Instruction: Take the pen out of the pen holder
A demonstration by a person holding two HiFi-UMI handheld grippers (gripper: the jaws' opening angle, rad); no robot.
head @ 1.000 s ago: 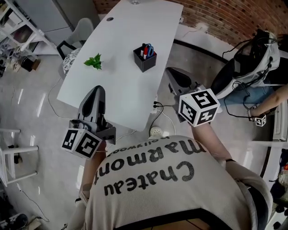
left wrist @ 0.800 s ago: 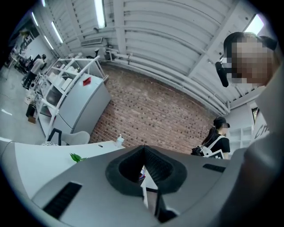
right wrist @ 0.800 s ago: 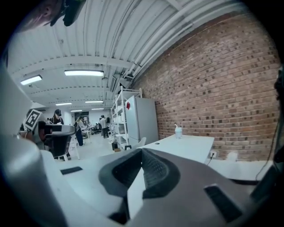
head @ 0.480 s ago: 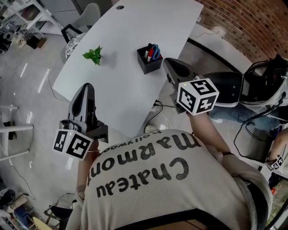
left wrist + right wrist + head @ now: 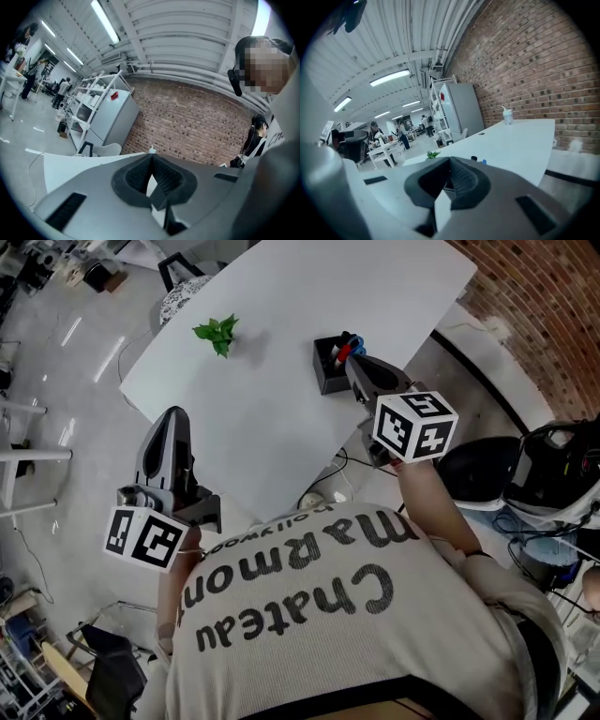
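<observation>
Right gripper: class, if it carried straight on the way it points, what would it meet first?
The right gripper would most likely meet the black pen holder with its pens, just ahead of its shut jaws; depth is unclear.

Open-plan lab or workshop: brick wall (image 5: pixel 525 70), white table (image 5: pixel 281 409), metal shelving (image 5: pixel 86 110), ceiling strip lights (image 5: pixel 105 21), distant workbenches (image 5: pixel 383 150).

The white table (image 5: pixel 281 404) lies in front of both grippers. A black pen holder (image 5: pixel 327 368) stands on it just at the tip of the right gripper (image 5: pixel 359 369), near the table's edge. A small green plant sprig (image 5: pixel 217 332) lies ahead of the left gripper (image 5: pixel 172 420), well apart from it. Far beyond the right gripper stands what seems to be a lidded cup (image 5: pixel 507 115).
</observation>
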